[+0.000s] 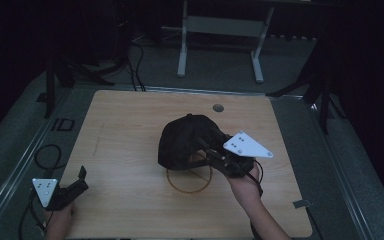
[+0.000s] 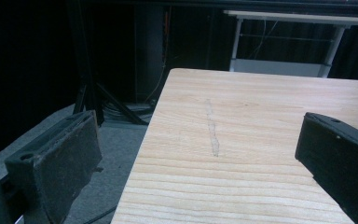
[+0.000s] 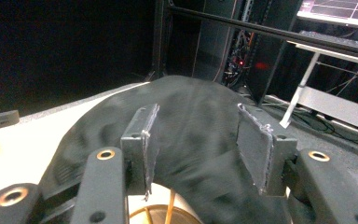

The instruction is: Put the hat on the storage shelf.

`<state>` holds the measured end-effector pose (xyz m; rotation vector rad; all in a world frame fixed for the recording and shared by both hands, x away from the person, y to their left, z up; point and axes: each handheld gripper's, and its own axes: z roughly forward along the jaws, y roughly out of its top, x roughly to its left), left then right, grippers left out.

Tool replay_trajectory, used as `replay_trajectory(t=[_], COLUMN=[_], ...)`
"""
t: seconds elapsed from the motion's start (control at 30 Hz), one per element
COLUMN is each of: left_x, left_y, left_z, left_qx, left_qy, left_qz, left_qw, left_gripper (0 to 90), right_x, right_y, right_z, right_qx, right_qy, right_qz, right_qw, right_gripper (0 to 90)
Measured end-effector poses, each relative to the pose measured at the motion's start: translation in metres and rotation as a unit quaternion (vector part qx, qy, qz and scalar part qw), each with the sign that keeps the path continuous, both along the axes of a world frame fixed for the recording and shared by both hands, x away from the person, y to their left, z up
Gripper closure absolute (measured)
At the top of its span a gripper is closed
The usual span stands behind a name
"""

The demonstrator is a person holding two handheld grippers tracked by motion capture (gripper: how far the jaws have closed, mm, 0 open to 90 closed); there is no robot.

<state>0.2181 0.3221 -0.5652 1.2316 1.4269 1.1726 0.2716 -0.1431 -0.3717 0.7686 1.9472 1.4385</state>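
Observation:
A black cap (image 1: 182,140) lies mid-table on the wooden table (image 1: 130,115), partly over a thin tan ring (image 1: 190,187). My right gripper (image 1: 202,150) reaches into the cap's near right side. In the right gripper view its jaws stand apart (image 3: 198,112). The cap's dark cloth (image 3: 98,126) lies between and beyond them, and neither pad presses on it. The ring (image 3: 168,212) peeks out below. My left gripper (image 1: 82,179) rests at the table's near left corner. It is open (image 2: 198,126), with only bare table (image 2: 242,93) between its jaws.
A round cable hole (image 1: 218,107) sits near the table's far edge. A white desk frame (image 1: 220,30) stands on the floor behind. Cables (image 1: 47,155) loop on the floor at the left, and dark stand legs (image 1: 325,100) rise at the right.

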Motion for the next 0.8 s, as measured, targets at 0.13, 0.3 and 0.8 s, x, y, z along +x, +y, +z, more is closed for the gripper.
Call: replay_trajectory(t=[0.13, 0.3, 0.8], left_x=[0.0, 0.0, 0.0], left_y=[0.0, 0.0, 0.0], left_z=[0.0, 0.0, 0.0], left_qx=[0.001, 0.001, -0.002], left_qy=[0.001, 0.001, -0.001], left_qz=[0.0, 0.0, 0.0], left_qw=[1.0, 1.0, 1.0], left_gripper=[0.6, 0.6, 0.6], right_x=[0.002, 0.002, 0.015], right_y=[-0.006, -0.013, -0.044], right_z=[0.003, 0.008, 0.012], right_qx=[0.005, 0.013, 0.014], right_qy=[-0.003, -0.005, 0.011], right_qz=[-0.004, -0.01, -0.033], right_qw=[1.0, 0.9999, 0.9993], right_gripper=[48.0, 47.3, 27.0])
